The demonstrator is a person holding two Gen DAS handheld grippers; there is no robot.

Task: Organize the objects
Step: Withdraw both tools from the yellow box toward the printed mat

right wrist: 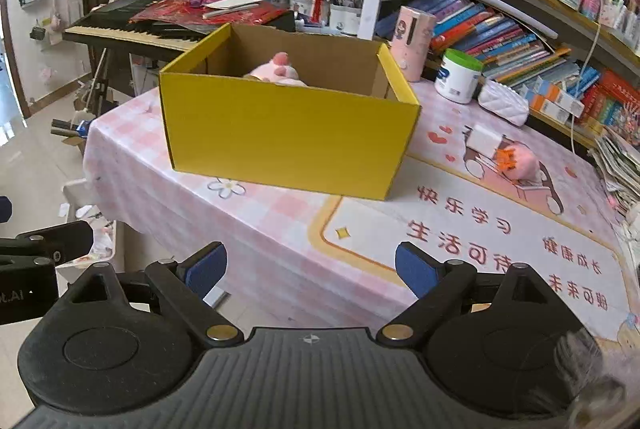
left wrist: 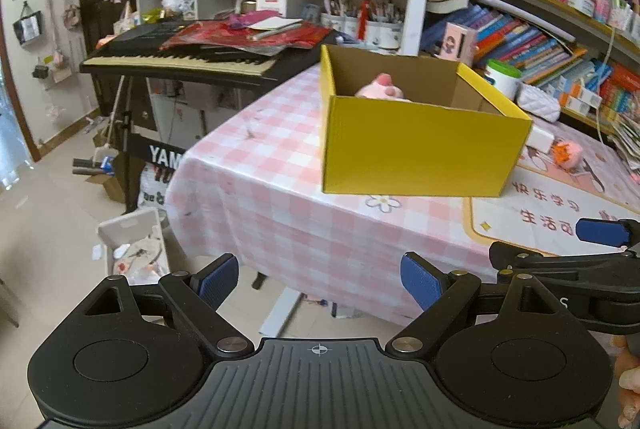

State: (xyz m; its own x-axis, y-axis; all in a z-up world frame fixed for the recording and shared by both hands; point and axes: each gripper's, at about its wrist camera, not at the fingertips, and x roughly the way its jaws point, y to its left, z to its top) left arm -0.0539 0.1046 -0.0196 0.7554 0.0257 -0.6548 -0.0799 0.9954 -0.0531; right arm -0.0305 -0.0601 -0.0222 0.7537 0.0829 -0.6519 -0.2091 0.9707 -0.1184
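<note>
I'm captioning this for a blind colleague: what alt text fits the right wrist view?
An open yellow box sits on a pink checked tablecloth, with a pink plush toy peeking out. The right gripper is open and empty in the foreground; another small pink toy lies right of the box.

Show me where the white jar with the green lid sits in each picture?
Left wrist view: white jar with the green lid at right, behind the yellow box's far right corner.
Right wrist view: jar right of centre, beyond the box.
Shared landmark: yellow box.
</note>
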